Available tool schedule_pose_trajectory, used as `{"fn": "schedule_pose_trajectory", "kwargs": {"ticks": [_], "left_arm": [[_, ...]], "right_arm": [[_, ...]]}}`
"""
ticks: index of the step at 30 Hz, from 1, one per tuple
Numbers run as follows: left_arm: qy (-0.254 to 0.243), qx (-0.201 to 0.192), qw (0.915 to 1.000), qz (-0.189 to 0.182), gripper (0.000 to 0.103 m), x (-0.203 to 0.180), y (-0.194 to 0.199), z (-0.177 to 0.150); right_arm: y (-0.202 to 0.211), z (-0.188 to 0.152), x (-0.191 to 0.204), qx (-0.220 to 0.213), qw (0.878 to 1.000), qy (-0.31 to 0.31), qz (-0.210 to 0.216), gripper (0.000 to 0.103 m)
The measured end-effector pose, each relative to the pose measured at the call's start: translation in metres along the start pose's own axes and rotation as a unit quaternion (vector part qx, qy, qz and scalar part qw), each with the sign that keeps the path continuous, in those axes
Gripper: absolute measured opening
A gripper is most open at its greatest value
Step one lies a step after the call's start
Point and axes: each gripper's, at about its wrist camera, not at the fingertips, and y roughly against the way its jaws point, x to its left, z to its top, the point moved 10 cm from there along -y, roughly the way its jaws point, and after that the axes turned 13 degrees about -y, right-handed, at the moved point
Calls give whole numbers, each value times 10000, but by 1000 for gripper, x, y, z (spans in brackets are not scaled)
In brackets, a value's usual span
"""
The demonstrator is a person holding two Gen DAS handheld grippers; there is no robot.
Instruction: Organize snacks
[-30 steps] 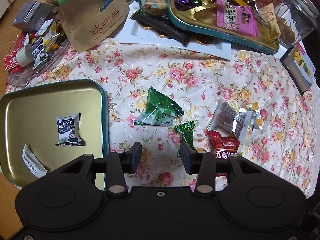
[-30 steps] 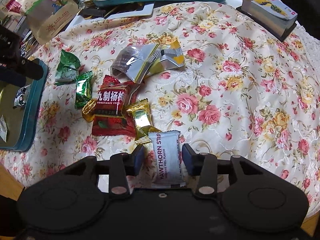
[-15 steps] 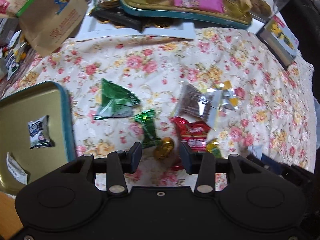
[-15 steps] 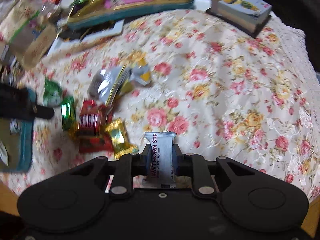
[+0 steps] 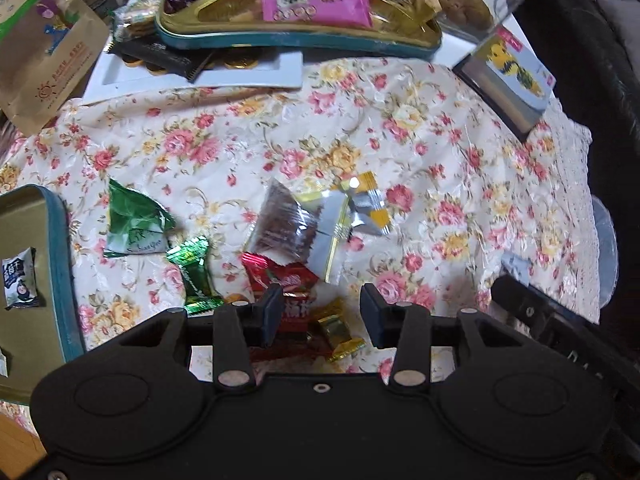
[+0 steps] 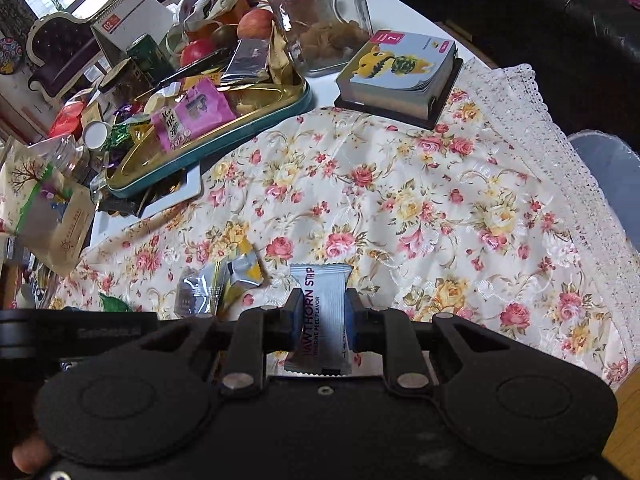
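Observation:
My right gripper (image 6: pixel 322 312) is shut on a white Hawthorn Strip packet (image 6: pixel 322 308) and holds it lifted above the floral cloth. My left gripper (image 5: pixel 320 314) is open, low over a red packet (image 5: pixel 286 280) and a gold candy (image 5: pixel 338 330) that lie between its jaws. Beside them lie a small green candy (image 5: pixel 194 276), a green triangular packet (image 5: pixel 134 220) and a clear and silver packet (image 5: pixel 300 228). A gold tray with a teal rim (image 5: pixel 60 256) at the left holds a small white packet (image 5: pixel 20 280).
A full gold snack tray (image 6: pixel 224 140) stands at the back on a white board (image 5: pixel 248 74), with a brown paper bag (image 5: pixel 44 68) to its left. A glass jar (image 6: pixel 320 12) and a small book (image 6: pixel 400 68) stand at the back right. The cloth's lace edge (image 6: pixel 560 140) runs along the right.
My right gripper closed on the Hawthorn Strip packet and lifted it off the cloth. My left gripper moved right from the green packets to over the red packet and gold candy, staying open.

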Motion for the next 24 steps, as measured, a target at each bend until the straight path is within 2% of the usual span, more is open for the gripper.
{"fn": "schedule_pose_trajectory", "kwargs": {"ticks": [5, 13, 24], "left_arm": [[-299, 206, 9993, 117, 51, -2, -10, -19], [42, 310, 9993, 204, 51, 13, -18, -25], [128, 144, 9987, 474, 50, 10, -30, -17]], "right_arm": [[4, 0, 1, 29, 9999, -36, 110, 20], [15, -1, 9, -30, 9996, 73, 262, 20], [19, -2, 12, -88, 9995, 148, 279, 20]]}}
